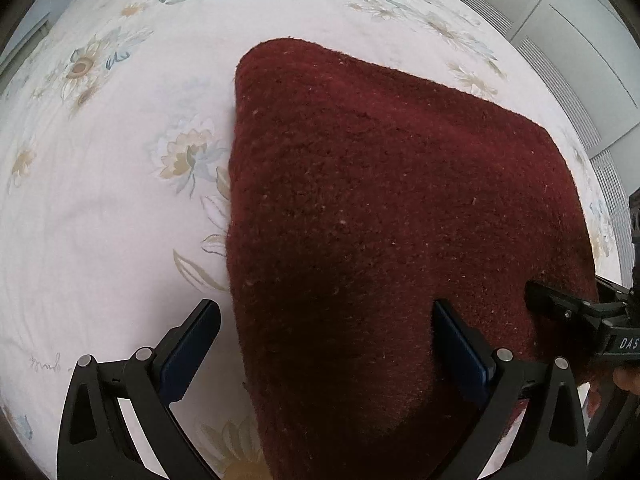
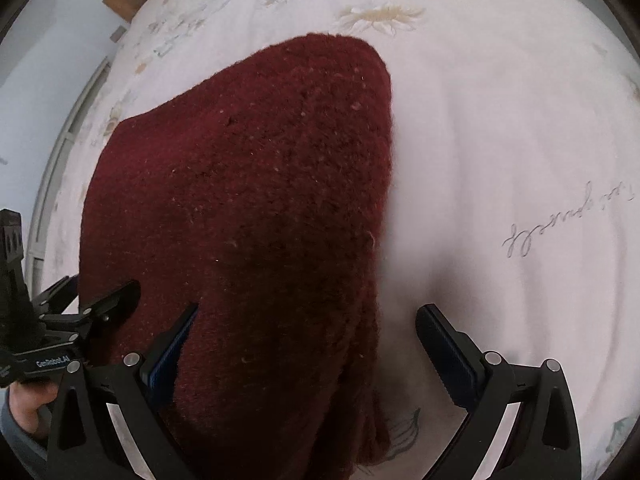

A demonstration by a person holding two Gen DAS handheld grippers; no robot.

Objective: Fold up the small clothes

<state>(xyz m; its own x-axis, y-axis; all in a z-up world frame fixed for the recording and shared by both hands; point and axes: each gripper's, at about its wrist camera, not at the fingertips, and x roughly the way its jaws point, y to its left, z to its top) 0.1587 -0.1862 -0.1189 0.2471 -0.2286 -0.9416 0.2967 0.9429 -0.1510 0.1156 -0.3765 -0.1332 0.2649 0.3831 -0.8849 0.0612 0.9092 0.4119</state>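
while the dark red knitted garment [image 1: 380, 208] lies spread on the bed [image 1: 100, 200], on its white flowered sheet, both tongs hang over the garment's near end with their jaws wide apart and nothing between them. the left tongs [image 1: 328, 336] straddle the garment's left edge, one finger over bare sheet and the other over the knit; the right tongs [image 2: 308, 336] do the same at the right edge. whether any finger touches the cloth i cannot tell. the garment looks like a thick, already doubled slab, its far end rounded and pointing toward the far edge of the bed, so i judge the fold is partly made and the step in hand is lining up for another grasp. the next move would call for lowering each pair onto its near corner, pinching all layers together, then carrying them evenly toward the far end so the thick knit does not slip or skew. no containers are in view.
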